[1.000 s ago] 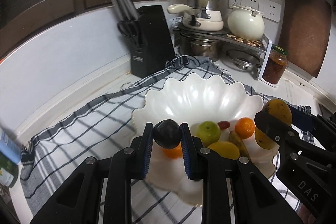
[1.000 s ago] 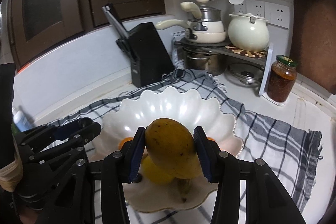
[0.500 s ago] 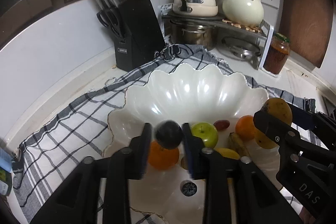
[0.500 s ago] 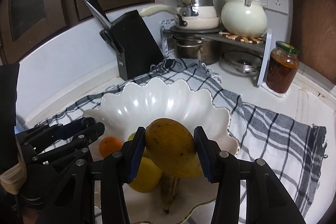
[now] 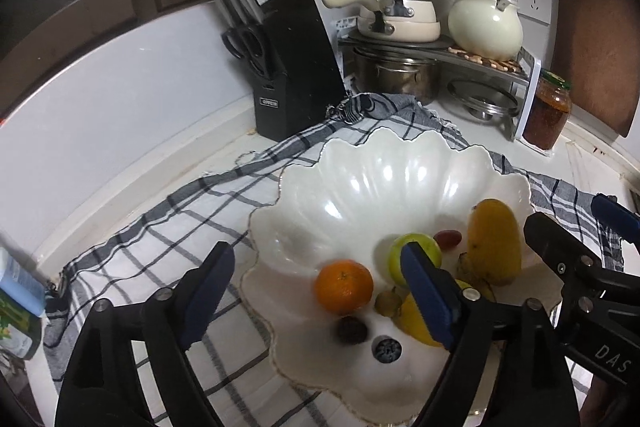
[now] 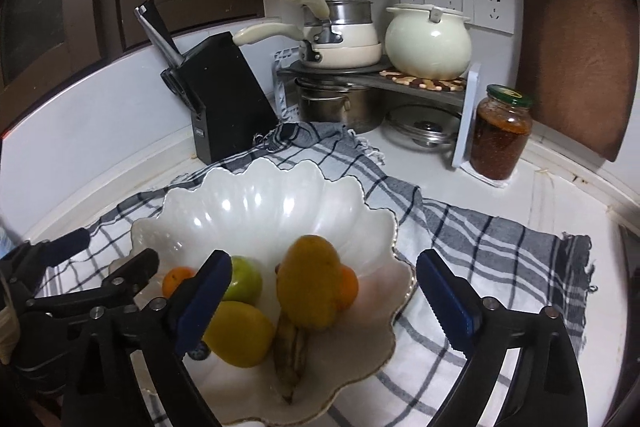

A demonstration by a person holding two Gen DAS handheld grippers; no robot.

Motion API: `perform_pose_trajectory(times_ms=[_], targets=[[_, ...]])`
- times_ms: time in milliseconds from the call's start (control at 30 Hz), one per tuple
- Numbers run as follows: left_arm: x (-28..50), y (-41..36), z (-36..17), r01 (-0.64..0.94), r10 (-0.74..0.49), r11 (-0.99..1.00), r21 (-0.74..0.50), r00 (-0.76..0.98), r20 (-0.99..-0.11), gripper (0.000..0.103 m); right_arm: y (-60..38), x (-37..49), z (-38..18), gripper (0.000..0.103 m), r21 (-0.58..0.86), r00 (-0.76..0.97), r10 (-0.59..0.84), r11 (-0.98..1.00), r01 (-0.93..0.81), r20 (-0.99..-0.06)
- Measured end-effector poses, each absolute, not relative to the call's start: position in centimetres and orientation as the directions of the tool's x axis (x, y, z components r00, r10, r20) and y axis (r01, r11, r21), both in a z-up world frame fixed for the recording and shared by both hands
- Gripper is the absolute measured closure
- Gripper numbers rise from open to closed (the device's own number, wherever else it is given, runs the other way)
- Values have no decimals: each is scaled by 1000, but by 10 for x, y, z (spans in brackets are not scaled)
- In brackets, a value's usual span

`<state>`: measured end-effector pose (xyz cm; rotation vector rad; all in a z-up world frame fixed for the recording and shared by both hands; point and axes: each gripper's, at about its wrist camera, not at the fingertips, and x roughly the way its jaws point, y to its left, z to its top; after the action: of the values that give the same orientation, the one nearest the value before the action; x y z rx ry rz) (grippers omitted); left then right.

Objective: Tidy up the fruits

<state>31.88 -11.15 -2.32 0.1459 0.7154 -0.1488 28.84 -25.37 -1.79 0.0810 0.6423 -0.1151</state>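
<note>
- The mango is down in the scalloped white bowl, leaning on the other fruit; a second ago it sat clamped in the right gripper, whose jaws have just been opening and now stand wide with nothing pressed between the pads.
- Same story on the other side: the dark plum lies free on the bowl floor in front of the orange, and the left gripper has just been opening too, blue pads apart, empty.
- Around them in the bowl: a green apple, a red grape, a yellow fruit that could be a lemon, a spotted banana, a second orange behind the mango, and a blueberry.
- By my reading, that's two fruits delivered at once; the bowl is filling, and I can't see any fruit left out on the cloth.
- The bowl sits on a grey-and-white checked cloth spread over a pale counter.
- Beyond: a black knife block, stacked pots on a corner rack, a cream lidded pot, a jar of red preserve, wall sockets, and a brown cutting board against the wall.
</note>
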Motion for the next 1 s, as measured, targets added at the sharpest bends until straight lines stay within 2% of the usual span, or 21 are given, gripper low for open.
perform_pose_trajectory(times_ms=[467,1000], targets=[[266,-89,7,142,-70,988,69,787,-613,11,-242,241,9,9,34,823,-94,990,136,-560],[204,-63,30,119,-72,992,46,822,-565,11,-224,182,32,9,30,853,-91,992,124,-513]])
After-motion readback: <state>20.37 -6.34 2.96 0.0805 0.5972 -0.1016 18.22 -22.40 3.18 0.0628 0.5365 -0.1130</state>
